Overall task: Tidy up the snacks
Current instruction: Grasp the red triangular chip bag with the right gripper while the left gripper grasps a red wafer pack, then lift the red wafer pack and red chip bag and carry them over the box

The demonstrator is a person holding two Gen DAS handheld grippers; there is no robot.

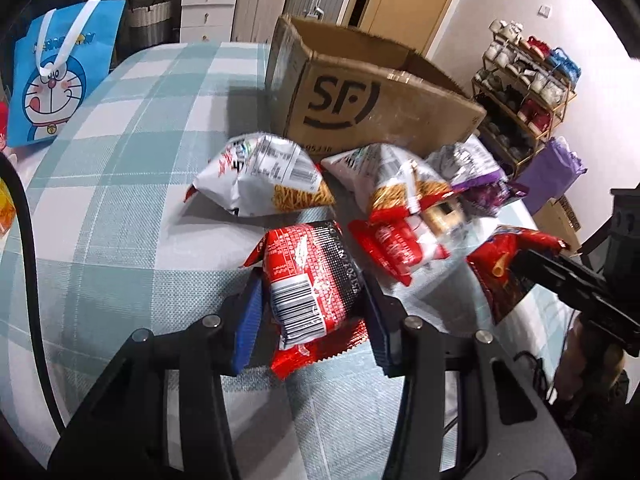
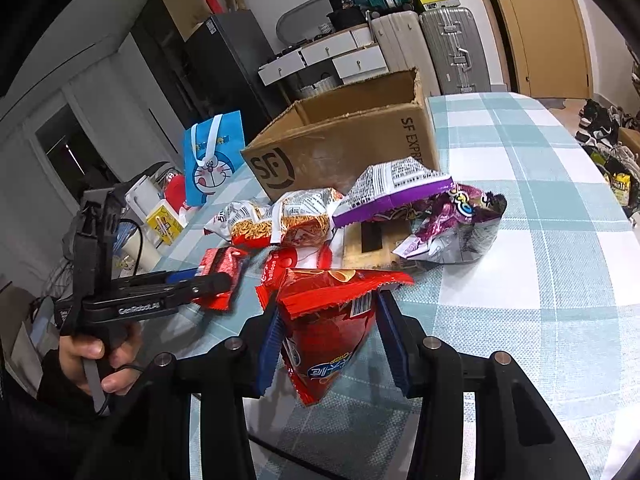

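Note:
My left gripper is shut on a red and black snack packet with a barcode, held just above the checked tablecloth; it also shows in the right wrist view. My right gripper is shut on a red chip bag, which appears at the right of the left wrist view. An open SF cardboard box stands behind the snacks and also shows in the right wrist view. Two white noodle-snack bags, a red packet and purple bags lie between the grippers and the box.
A blue Doraemon bag stands at the table's far left. A shoe rack and a purple bag sit beyond the table's right edge. Suitcases and white drawers line the back wall. Bare checked tablecloth lies right of the snacks.

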